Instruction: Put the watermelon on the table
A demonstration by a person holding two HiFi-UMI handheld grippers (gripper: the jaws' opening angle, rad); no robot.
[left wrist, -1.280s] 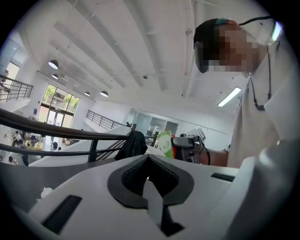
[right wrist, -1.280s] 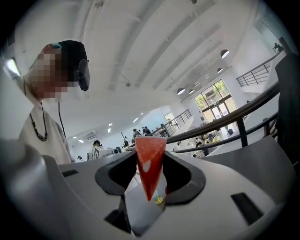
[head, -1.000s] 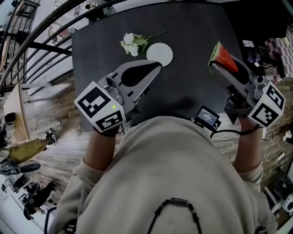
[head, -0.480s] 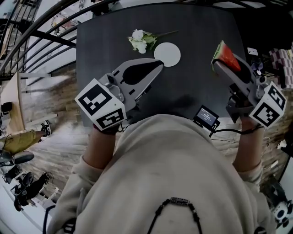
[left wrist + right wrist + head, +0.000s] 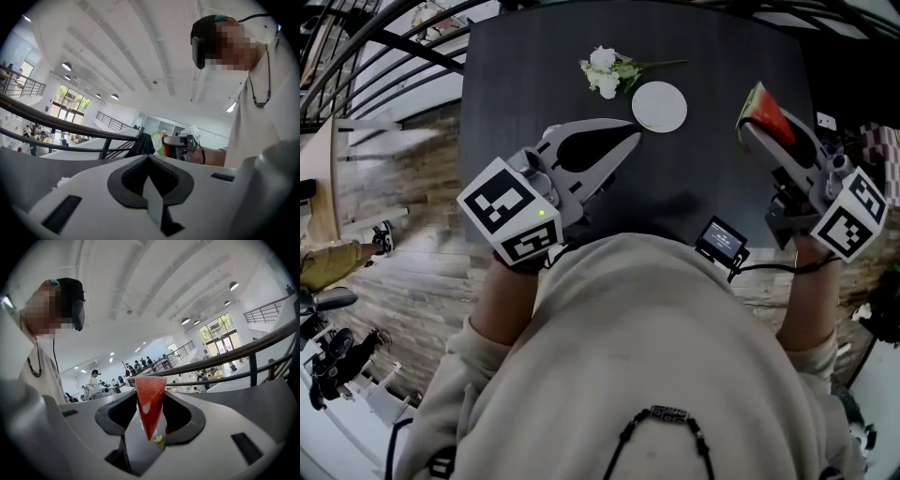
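Both above table [image 5: 712, 56]: right gripper [image 5: 754, 131] clamps watermelon [image 5: 772, 117], left gripper [image 5: 628, 134] closed, empty

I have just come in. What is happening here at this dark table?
A person holds a gripper in each hand over the table. The right gripper is clamped on a watermelon slice, held above the table's right side and not yet put down. The left gripper is shut and empty, near a white round disc. A bunch of white flowers lies beside the disc.
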